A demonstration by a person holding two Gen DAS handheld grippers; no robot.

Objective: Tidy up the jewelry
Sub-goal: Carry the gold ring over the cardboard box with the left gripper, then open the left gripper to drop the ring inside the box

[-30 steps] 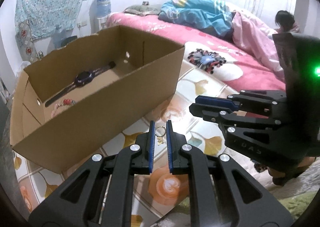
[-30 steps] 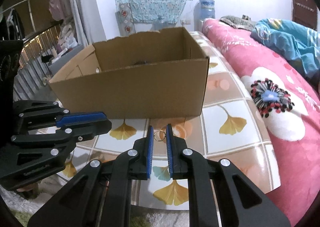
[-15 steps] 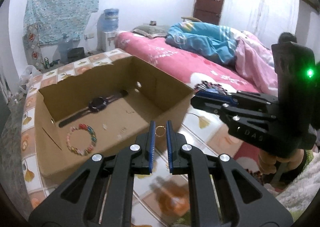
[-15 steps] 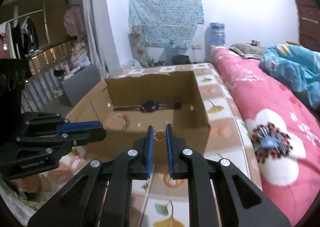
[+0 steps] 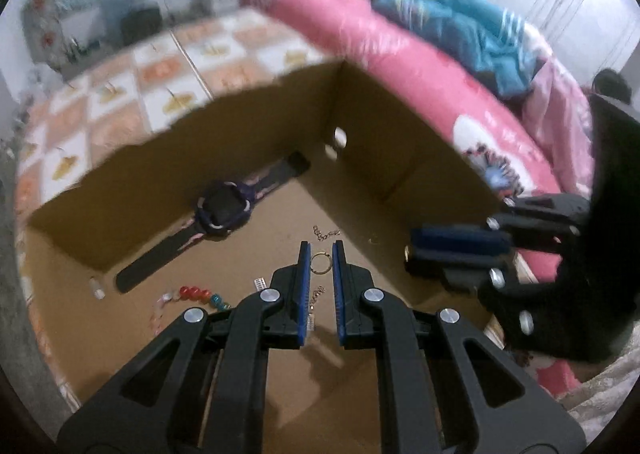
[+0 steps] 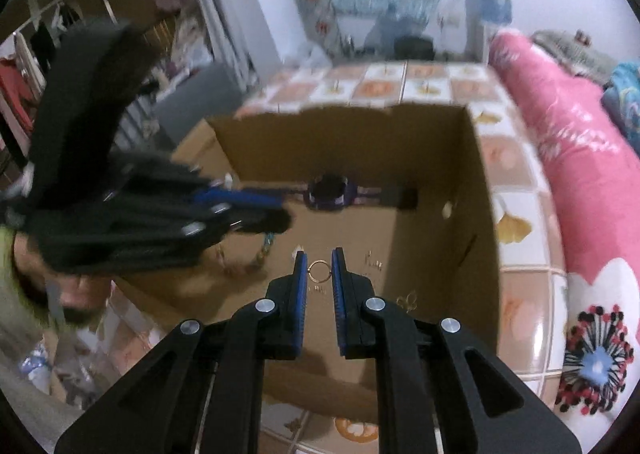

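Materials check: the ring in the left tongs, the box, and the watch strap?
Ring: thin gold-coloured metal by its bright glint; plated or solid, can't tell. Box: plain brown cardboard, matte, with a ragged torn top edge. Watch strap: dark, matte, lying flexed against the wall, probably rubber or silicone.

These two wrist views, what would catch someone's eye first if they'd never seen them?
Most striking is that each gripper pinches a small gold ring: the left gripper holds the left gold ring and the right gripper holds the right gold ring, both above the open brown cardboard box. On the box floor a dark purple wristwatch lies by the far wall, with a colourful beaded bracelet nearer.
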